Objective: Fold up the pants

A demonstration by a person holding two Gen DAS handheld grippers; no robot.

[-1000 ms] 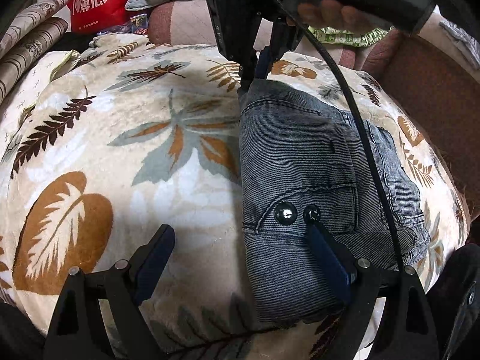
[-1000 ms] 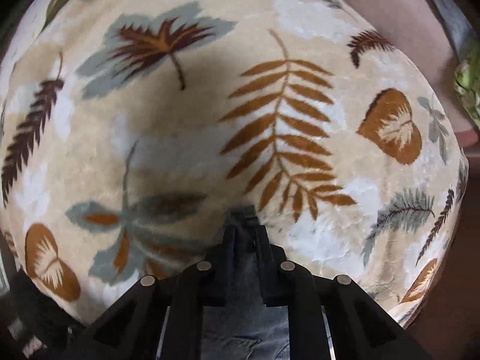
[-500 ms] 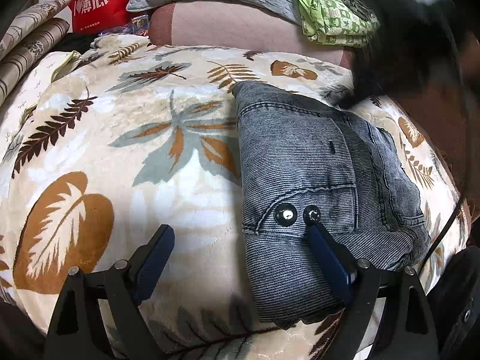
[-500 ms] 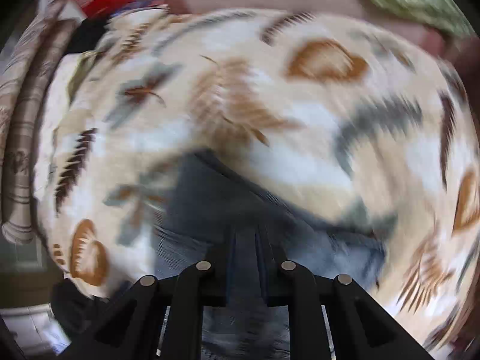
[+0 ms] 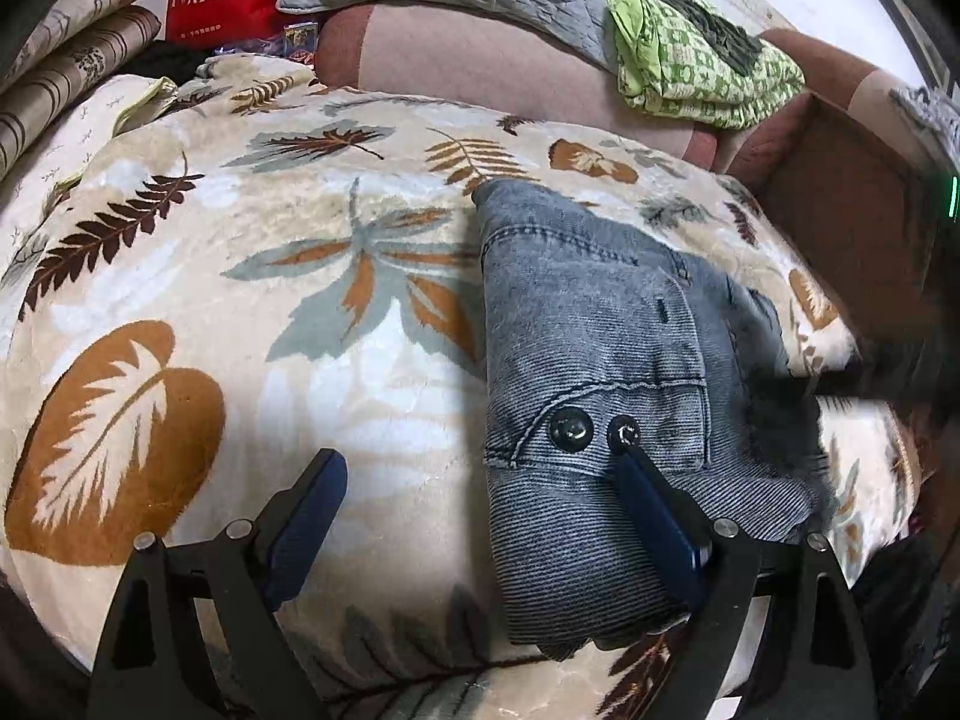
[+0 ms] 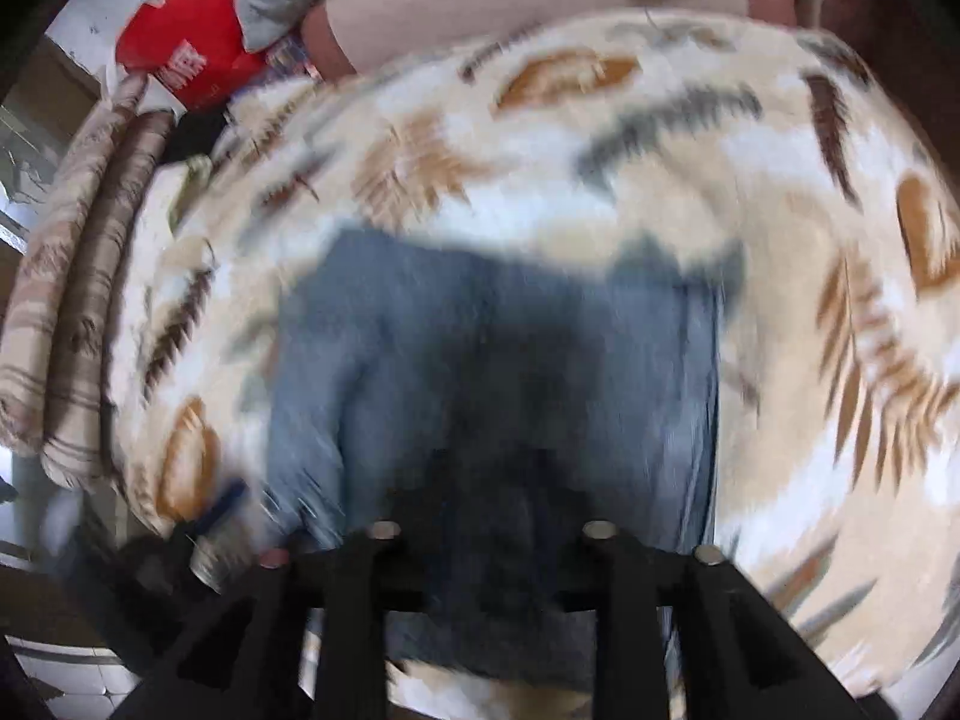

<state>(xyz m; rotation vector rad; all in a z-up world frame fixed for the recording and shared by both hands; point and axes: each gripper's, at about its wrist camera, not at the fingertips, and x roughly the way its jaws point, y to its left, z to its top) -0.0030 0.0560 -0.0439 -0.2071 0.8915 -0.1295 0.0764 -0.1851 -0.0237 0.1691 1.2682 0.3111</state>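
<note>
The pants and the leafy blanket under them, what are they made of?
The pants look like grey-blue denim: faded, finely ribbed weave, stitched seams, two shiny dark snap buttons, probably metal. The leafy blanket looks like soft plush fleece: a fuzzy, slightly shiny nap with printed leaves.

Right wrist view smeared throughout: jeans (image 6: 492, 372) without seams or edges, fingertips of right gripper (image 6: 486, 480) lost in dark blur. Blanket (image 5: 240, 312) cropped at frame edges.
</note>
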